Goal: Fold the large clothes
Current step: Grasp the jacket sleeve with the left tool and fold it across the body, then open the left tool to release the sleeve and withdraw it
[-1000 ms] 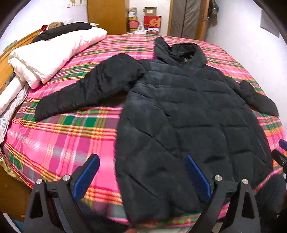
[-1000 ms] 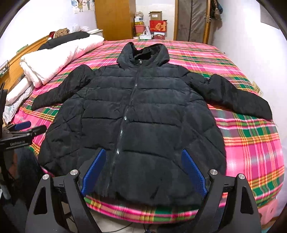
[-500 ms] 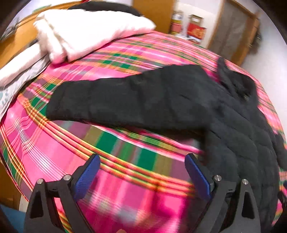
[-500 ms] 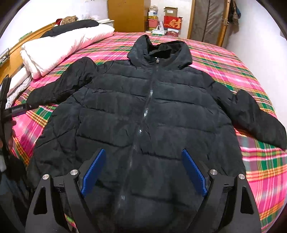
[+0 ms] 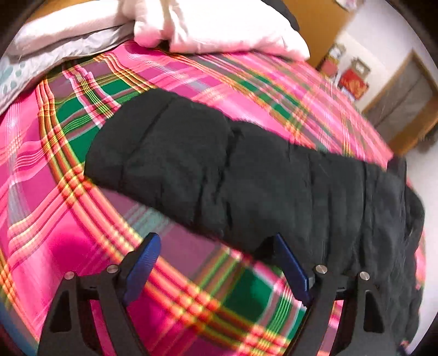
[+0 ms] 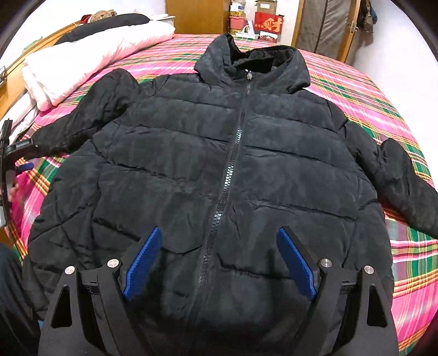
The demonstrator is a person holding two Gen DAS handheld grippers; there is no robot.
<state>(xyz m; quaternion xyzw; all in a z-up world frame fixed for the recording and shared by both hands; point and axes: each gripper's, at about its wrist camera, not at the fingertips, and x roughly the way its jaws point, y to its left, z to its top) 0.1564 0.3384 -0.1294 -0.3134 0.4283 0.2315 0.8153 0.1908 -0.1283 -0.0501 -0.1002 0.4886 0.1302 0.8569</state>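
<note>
A black hooded puffer jacket (image 6: 232, 164) lies flat and zipped, front up, on the plaid bed cover (image 6: 405, 273), both sleeves spread out. In the left wrist view its left sleeve (image 5: 219, 175) lies across the cover, cuff to the left. My left gripper (image 5: 216, 243) is open and empty, low over the cover at the sleeve's near edge; its right pad nearly touches the sleeve. It also shows at the left edge of the right wrist view (image 6: 16, 158). My right gripper (image 6: 219, 238) is open and empty above the jacket's lower front, straddling the zipper.
A folded white duvet (image 6: 87, 63) and pillows (image 5: 54, 46) lie along the bed's left side by the wooden headboard. A wooden wardrobe (image 6: 197, 16), boxes (image 6: 267, 20) and a door (image 6: 325, 27) stand beyond the bed's far end. A white wall (image 6: 399, 49) runs along the right.
My left gripper has swung left and moved down close to the left sleeve near its cuff. My right gripper has moved forward over the jacket's lower front. Both stay open.
</note>
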